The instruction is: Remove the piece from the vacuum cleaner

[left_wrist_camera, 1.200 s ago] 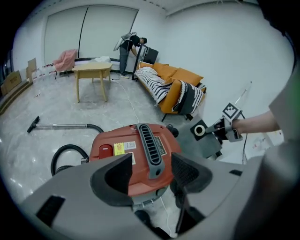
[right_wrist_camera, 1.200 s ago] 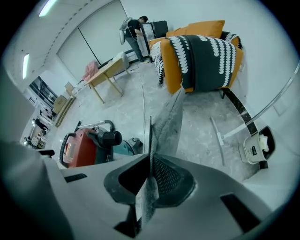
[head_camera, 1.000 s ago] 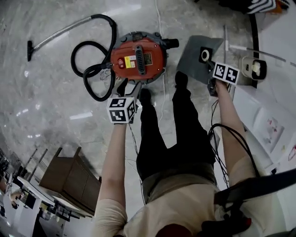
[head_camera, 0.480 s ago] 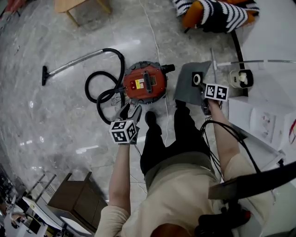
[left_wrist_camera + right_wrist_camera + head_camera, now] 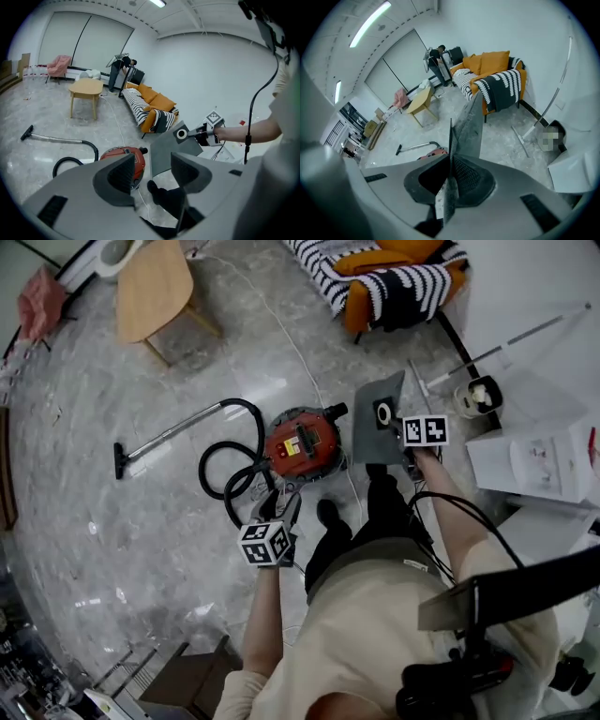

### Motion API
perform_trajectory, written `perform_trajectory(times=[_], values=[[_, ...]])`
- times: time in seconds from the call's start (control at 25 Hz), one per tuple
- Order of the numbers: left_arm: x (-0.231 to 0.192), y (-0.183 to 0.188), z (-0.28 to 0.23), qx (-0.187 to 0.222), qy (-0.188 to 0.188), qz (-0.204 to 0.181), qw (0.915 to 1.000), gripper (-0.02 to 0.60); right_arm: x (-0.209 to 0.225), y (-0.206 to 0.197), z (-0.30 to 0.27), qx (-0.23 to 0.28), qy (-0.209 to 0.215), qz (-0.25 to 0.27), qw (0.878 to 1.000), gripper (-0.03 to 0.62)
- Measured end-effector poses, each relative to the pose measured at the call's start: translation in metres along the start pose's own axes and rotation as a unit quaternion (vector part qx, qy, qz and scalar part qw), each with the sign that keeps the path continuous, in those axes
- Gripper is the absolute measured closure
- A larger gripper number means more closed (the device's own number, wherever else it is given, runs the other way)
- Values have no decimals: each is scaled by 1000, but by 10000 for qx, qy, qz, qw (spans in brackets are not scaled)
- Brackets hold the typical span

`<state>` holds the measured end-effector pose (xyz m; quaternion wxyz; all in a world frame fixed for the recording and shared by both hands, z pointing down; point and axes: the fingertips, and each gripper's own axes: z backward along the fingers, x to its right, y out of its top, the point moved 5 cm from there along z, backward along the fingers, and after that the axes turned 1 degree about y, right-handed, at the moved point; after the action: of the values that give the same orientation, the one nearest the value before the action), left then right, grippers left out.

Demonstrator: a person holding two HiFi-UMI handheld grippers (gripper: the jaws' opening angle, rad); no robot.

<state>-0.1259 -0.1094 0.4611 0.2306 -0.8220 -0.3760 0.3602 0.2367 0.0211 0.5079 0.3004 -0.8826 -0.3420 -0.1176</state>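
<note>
Piece out of the vacuum, pinched in my right gripper, left one free

My right gripper (image 5: 450,174) is closed almost fully on the thin edge of the flat grey piece (image 5: 471,126), near its round collar (image 5: 382,413). My left gripper (image 5: 152,171) stands wide with nothing between its jaws. The piece is up in the air, clear of the red vacuum cleaner (image 5: 302,448), which sits on the floor (image 5: 141,540) with its hose (image 5: 230,474) coiled beside it. I'd judge the job now is carrying it off. The sheet is thin and could swivel, so I'd keep the pinch firm, support the far edge with the left if it sags, and steer wide of the hose.
</note>
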Motion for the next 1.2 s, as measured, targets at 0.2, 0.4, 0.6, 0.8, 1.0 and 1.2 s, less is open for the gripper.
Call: perform_trajectory(times=[0.2, 0.4, 0.6, 0.8, 1.0, 1.2], values=[[13, 11, 23, 260, -167, -209, 9993, 348, -12, 4, 46, 353, 181, -217, 9990, 562], [26, 28, 29, 361, -309, -830, 9954, 578, -24, 2, 78, 545, 458, -153, 9973, 562], [38, 22, 39, 281, -395, -1017, 9936, 578, -42, -6, 93, 571, 567, 3, 9968, 562], [41, 5, 53, 122, -297, -966, 9948, 578, -54, -7, 107, 629, 775, 142, 9949, 562], [50, 1, 60, 120, -339, -591, 9976, 578, -53, -7, 114, 737, 971, 95, 9925, 562], [78, 11, 58, 195, -495, -473, 9975, 578, -43, -11, 125, 820, 1162, 24, 9898, 562]])
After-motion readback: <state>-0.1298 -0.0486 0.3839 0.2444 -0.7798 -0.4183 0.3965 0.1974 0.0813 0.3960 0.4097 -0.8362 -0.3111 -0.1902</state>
